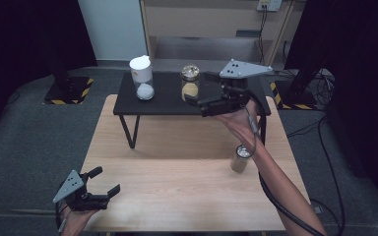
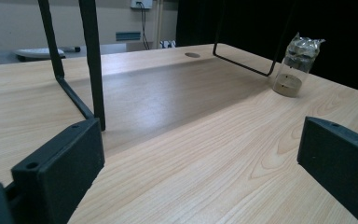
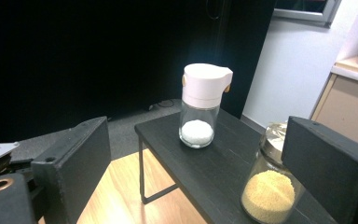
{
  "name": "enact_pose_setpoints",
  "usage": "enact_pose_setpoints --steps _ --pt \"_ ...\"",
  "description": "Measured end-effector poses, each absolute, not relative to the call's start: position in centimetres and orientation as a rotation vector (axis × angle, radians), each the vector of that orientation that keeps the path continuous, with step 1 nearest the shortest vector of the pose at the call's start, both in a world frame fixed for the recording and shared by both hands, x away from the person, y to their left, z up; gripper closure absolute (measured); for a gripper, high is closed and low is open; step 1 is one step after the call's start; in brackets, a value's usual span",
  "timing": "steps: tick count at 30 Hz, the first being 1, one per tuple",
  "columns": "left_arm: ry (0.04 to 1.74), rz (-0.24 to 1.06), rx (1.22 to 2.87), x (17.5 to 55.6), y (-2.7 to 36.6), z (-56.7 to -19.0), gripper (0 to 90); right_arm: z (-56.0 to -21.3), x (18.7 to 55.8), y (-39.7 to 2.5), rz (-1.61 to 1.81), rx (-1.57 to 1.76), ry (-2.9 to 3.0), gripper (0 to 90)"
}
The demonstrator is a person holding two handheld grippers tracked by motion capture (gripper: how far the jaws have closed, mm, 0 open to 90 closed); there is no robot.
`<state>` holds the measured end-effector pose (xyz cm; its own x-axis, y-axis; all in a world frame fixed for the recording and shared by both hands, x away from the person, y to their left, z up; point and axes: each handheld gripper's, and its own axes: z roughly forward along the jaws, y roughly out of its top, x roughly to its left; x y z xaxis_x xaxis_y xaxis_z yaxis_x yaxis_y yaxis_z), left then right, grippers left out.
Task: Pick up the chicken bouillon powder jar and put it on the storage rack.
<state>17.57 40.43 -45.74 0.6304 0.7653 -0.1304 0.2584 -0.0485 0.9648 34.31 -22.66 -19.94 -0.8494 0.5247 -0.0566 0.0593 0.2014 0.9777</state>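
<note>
**Yellow-grain jar sits ungrasped just ahead of the right gripper**

The yellow-grain jar [image 3: 269,186] stands on the black shelf [image 1: 165,98], just beside the right gripper [image 1: 197,101], whose jaws are spread wide and hold nothing. In its own view one jaw overlaps the jar's side, so contact is hard to judge (probably none). Farther ahead is the white-capped shaker [image 3: 200,105]. The grasp looks not yet made; closing and lifting remain. The left gripper [image 1: 106,183] idles, released, at the table's near edge, a small jar [image 2: 294,65] well ahead of it.
</note>
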Motion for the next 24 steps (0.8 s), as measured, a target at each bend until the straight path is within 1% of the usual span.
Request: enact_pose_setpoints --steps 11,24 --pt "0.863 0.509 1.612 17.6 40.4 -45.8 0.0 -22.0 32.0 -24.6 1.716 0.554 2.092 8.8" --pt "0.858 0.510 1.615 17.6 40.4 -45.7 0.0 -25.4 28.5 -27.4 1.704 0.592 2.051 8.6"
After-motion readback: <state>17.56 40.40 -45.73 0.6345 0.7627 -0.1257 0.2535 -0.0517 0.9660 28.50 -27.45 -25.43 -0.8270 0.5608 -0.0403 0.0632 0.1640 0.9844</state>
